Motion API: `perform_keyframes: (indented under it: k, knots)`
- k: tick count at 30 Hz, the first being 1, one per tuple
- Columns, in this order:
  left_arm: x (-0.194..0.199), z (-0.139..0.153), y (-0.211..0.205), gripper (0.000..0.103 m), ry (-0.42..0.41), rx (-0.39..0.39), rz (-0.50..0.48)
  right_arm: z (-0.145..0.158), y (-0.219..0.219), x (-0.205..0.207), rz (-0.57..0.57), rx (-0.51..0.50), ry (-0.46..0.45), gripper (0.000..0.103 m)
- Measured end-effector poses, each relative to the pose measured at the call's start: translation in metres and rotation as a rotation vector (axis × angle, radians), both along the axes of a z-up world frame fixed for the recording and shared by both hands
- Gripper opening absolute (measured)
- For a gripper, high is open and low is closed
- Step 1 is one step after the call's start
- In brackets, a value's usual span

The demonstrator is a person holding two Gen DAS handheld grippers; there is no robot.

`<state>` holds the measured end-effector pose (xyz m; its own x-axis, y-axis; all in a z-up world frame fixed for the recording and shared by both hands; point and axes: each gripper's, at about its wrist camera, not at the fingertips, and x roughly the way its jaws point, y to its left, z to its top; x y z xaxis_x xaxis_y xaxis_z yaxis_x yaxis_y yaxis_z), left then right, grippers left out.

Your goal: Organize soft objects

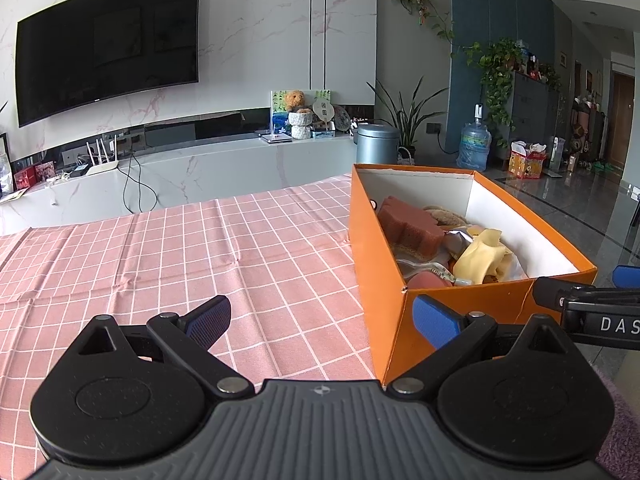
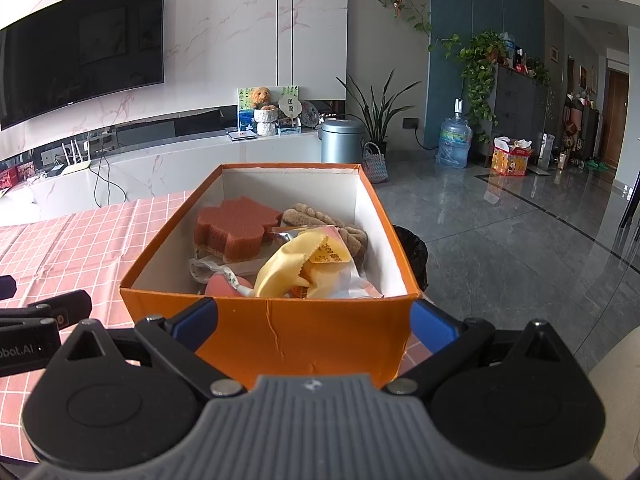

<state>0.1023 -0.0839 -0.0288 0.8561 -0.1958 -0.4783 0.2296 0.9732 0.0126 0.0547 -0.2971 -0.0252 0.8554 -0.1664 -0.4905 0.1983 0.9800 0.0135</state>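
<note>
1. Tablecloth (image 1: 180,248): pink with a white grid, some creases. It covers the table under both claws and runs back toward a white marble-look cabinet below a dark wall-mounted television (image 1: 104,44).
2. Box (image 2: 272,328): orange cardboard, white inside, no lid on it. It sits at the right end of the cloth; in the right wrist view its far right corner stands over a black-lined bin (image 2: 412,248) on the grey tiled floor. The near wall shows a thin vertical crack.
3. Left claw (image 1: 324,318): fingers spread wide, holding nothing. It hangs low over bare cloth just left of the box; its right blue pad (image 1: 436,320) shows in front of the box's near corner. Contact cannot be told.
4. Right claw (image 2: 314,316): fingers spread wide, holding nothing. The two blue pads sit at either end of the box's near wall; whether they touch it cannot be told.
5. Sponge (image 2: 232,228): reddish-brown, lobed outline, inside the box at its far left.
6. Brown fuzzy item (image 2: 320,218): tan, ribbed, in the far right of the box, partly covered.
7. Yellow cloth (image 2: 284,270): crumpled, lying on top of the pile toward the near wall, among crinkled clear wrappers.
8. Pink round item (image 2: 222,286): low in the near left of the box, mostly hidden.
</note>
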Motion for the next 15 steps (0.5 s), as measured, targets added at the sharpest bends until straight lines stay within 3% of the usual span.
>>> perform_keyframes:
  k: [15]
  knots:
    - [-0.0010,0.0010,-0.0010,0.103,0.003,0.000,0.003,0.0008,0.0002,0.0002,0.000,-0.001,0.000,0.100]
